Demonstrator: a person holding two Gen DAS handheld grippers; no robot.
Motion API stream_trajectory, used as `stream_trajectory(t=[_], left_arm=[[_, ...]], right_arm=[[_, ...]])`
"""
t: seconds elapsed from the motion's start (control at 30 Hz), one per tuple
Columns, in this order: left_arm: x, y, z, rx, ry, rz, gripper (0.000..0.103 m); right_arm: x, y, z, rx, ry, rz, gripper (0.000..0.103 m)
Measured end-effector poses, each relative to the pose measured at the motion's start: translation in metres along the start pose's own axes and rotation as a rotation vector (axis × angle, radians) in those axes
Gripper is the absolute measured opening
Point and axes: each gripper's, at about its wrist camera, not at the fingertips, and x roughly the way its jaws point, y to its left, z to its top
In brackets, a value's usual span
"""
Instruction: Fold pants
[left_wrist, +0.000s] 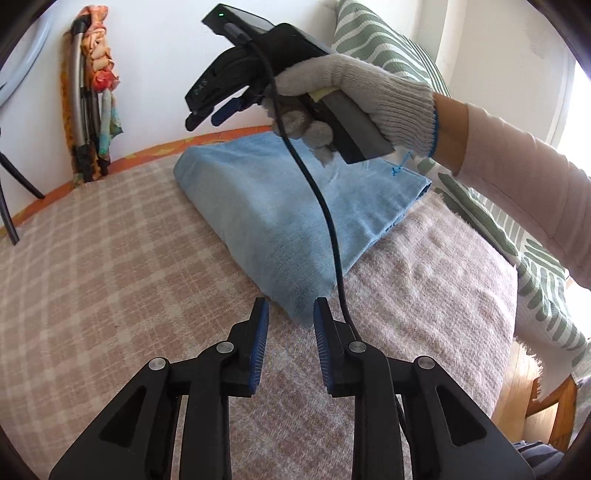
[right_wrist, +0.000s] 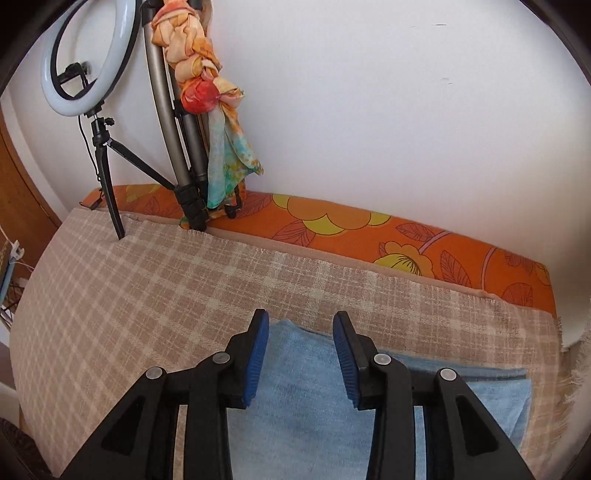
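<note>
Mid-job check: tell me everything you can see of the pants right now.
The pants are light blue denim, folded into a compact, roughly rectangular stack with layered edges showing at one end. They lie flat on the checked beige blanket. The left gripper is open at their near corner; the right gripper hangs open above them. Neither grips the cloth.

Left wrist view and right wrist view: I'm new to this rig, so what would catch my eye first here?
The light blue pants lie folded into a compact stack on the checked beige blanket. Above them hangs the right claw, held by a white-gloved hand. In the right wrist view, the orange floral cushion along the wall and the ring light stand out.
</note>
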Motion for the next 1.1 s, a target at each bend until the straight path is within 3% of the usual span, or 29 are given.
stream_trajectory(t=[0.13,0.3,0.47,0.73,0.93,1.03,1.1], left_arm=[[-0.001,0.012,0.027,-0.012,-0.028,0.069,0.023],[0.017,0.019,0.063,-0.012,-0.084,0.074,0.023],[0.056,0.015,0.061,-0.005,-0.005,0.025,0.023],[0.084,0.020,0.041,0.002,0.043,0.037,0.025],[0.077,0.020,0.042,-0.002,0.037,0.045,0.027],[0.062,0.034,0.051,-0.078,0.015,0.048,0.038],[0.052,0.046,0.057,-0.133,-0.005,0.060,0.058]], right_arm=[[-0.048,-0.027,-0.043,0.061,-0.050,-0.021,0.038],[-0.076,-0.065,-0.100,0.138,-0.052,-0.102,0.038],[-0.077,-0.094,-0.145,0.209,-0.003,-0.128,0.038],[-0.065,-0.114,-0.162,0.243,0.033,-0.088,0.036],[-0.069,-0.115,-0.163,0.261,0.034,-0.065,0.036],[-0.085,-0.121,-0.160,0.273,0.005,-0.036,0.045],[-0.094,-0.128,-0.158,0.278,-0.016,-0.031,0.070]])
